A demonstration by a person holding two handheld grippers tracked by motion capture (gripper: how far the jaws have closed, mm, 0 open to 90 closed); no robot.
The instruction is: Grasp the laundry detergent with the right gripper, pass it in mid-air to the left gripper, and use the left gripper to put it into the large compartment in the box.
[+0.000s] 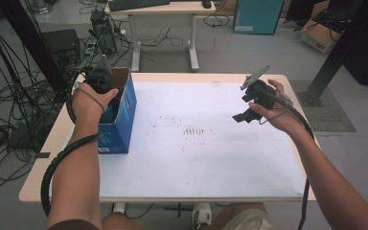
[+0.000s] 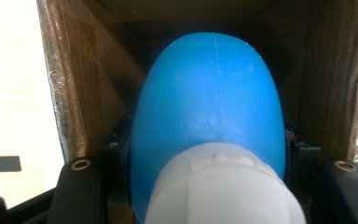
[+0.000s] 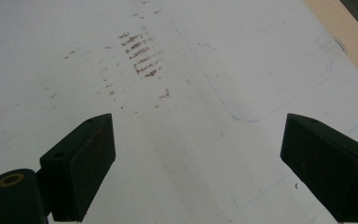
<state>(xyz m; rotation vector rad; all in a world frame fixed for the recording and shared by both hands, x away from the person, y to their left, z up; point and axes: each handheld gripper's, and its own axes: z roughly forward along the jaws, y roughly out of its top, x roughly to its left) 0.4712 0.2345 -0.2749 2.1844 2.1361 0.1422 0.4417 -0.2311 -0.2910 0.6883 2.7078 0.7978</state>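
Blue bottle held inside the box

Our left gripper [image 1: 106,91] clamps a blue bottle [image 2: 209,102] down in the cardboard box [image 1: 124,103]; our right gripper [image 3: 196,168] hangs wide open, empty, over the white tabletop [image 1: 196,158]

High cam looks fwd/down over the counter [image 1: 196,158]. Left cam sits v. close, facing into the box [image 2: 98,70]. Right cam looks down at the stained counter sheet ahead of its hand-held gripper [image 3: 196,172], shared w/ high view.

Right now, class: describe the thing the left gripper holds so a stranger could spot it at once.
Start at the white table and find the open blue cardboard box at its left edge. The left gripper reaches into it, shut on a smooth blue bottle. Its rounded body and white cap stand out against the box's brown inner walls.
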